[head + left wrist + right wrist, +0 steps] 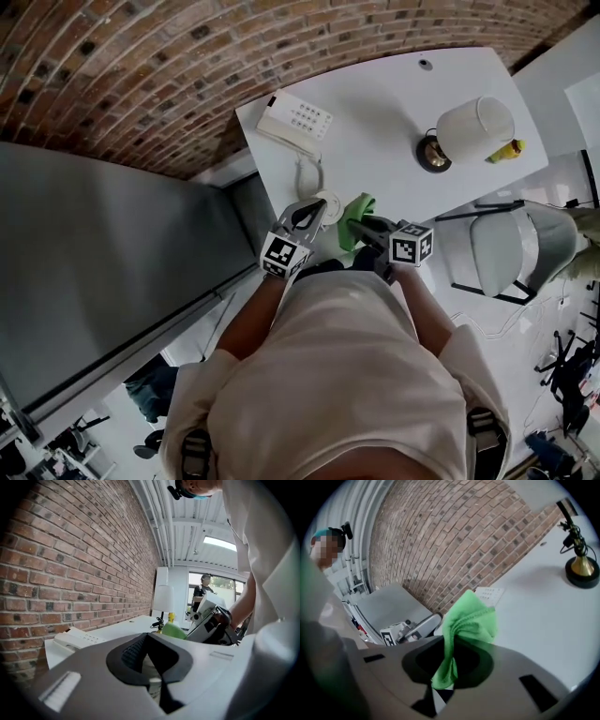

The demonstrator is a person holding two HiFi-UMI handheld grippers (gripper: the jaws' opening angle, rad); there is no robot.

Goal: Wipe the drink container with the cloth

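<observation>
Left tongs [309,214]: jaws drawn narrow on the small white cylindrical drink container [329,201]. Its pale wall sits between the pads in the left gripper view, and its round top shows at the jaw tips from the head view.

Right tongs [366,227]: clamped on a bunched bright-green microfibre cloth [469,619]. The loose folds fan out past the jaw tips and a short tail hangs back between the jaws.

Both tongs are held close in front of my body, tips angled toward each other. The cloth is just beside the container on its right-tongs side. Contact not confirmed from any view. I also cannot tell whether the container rests on the white tabletop [534,616] or is held clear of it.

Beyond the left tongs: white desk telephone with keypad [296,120]. Well beyond the right tongs: white-shaded lamp on a brass base [476,125].

Judgement: both items secured, so this is the approach or first-contact stage of the wipe. Next move calls for a steady left hold and for pressing the fanned folds, not the jaw tips, against the container wall. Then stroke around the wall. Risk: side pressure may twist the container in the left jaws.
</observation>
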